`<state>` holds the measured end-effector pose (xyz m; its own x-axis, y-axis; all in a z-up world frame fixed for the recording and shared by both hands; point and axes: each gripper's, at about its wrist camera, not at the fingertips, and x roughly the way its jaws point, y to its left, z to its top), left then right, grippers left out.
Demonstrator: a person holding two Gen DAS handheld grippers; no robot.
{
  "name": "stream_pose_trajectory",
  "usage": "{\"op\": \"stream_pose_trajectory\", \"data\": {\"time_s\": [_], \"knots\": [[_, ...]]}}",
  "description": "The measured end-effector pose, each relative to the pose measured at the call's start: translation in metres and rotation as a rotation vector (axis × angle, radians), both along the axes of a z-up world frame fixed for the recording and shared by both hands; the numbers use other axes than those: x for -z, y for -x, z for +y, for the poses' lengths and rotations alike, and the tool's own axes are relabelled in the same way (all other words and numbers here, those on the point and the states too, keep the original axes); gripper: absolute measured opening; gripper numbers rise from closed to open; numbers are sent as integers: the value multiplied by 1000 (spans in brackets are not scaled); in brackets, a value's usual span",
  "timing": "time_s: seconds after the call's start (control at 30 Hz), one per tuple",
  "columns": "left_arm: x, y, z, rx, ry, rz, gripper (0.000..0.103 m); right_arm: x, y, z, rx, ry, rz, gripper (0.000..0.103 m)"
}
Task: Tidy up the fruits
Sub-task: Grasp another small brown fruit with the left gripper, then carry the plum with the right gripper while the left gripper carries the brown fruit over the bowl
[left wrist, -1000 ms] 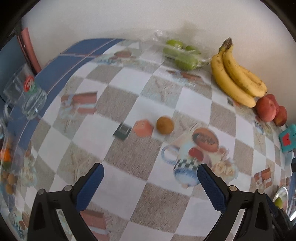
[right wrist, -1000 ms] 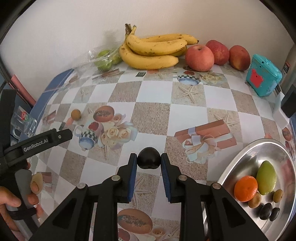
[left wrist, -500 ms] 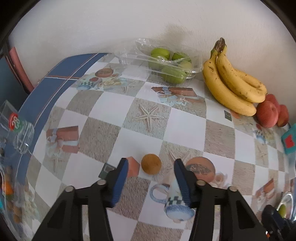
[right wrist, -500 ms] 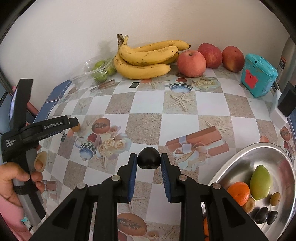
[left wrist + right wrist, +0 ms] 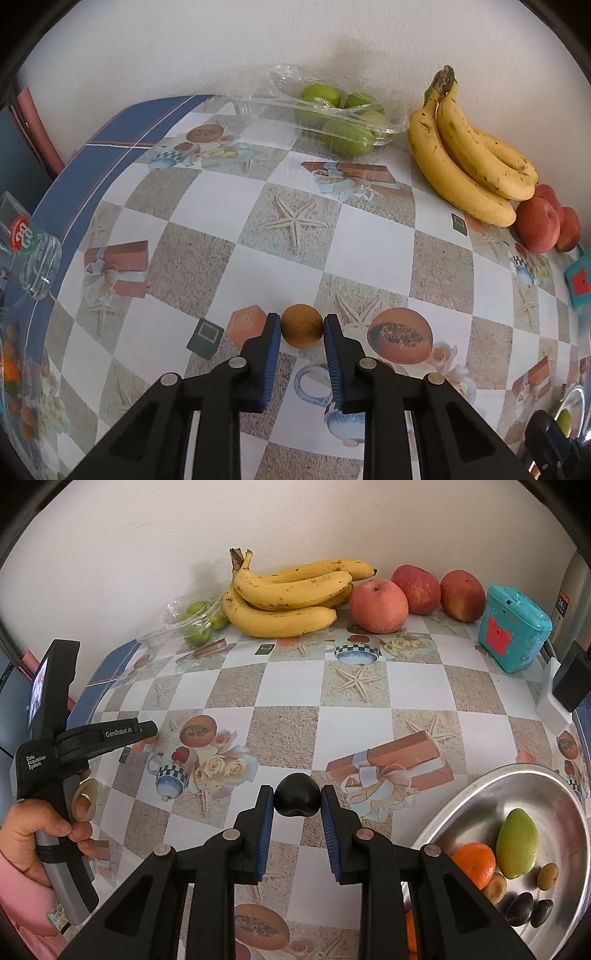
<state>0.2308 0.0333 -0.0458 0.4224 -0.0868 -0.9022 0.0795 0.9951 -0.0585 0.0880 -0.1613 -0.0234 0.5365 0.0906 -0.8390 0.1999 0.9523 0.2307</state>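
While the left wrist view shows a clear plastic clamshell of green fruits (image 5: 341,118) up close at the far wall, only the right wrist view shows the shiny metal tray (image 5: 476,794) at the near right, holding an orange, a green mango and small dark and brown fruits. The left gripper (image 5: 301,330) has its blue pads pressed on both sides of a small round brown fruit (image 5: 301,331) sitting on the checkered patterned tablecloth (image 5: 362,254). The right gripper (image 5: 297,800) clamps a dark, nearly black plum-like fruit (image 5: 297,799) between its pads, above the cloth left of the tray. From the right, the left gripper's body hides the brown fruit. The tray's right rim is cut off.
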Motion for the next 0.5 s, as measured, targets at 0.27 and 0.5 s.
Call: {"op": "stream_pose_trajectory", "data": {"time_s": [0.27,0.5], "knots": [[-23,27,3,-27,35,-2,26,-5,8,0,4,-10,2,27],[-44,64,-6,-22,85,-22,26,-12,25,0,22,-29,6,27]]}}
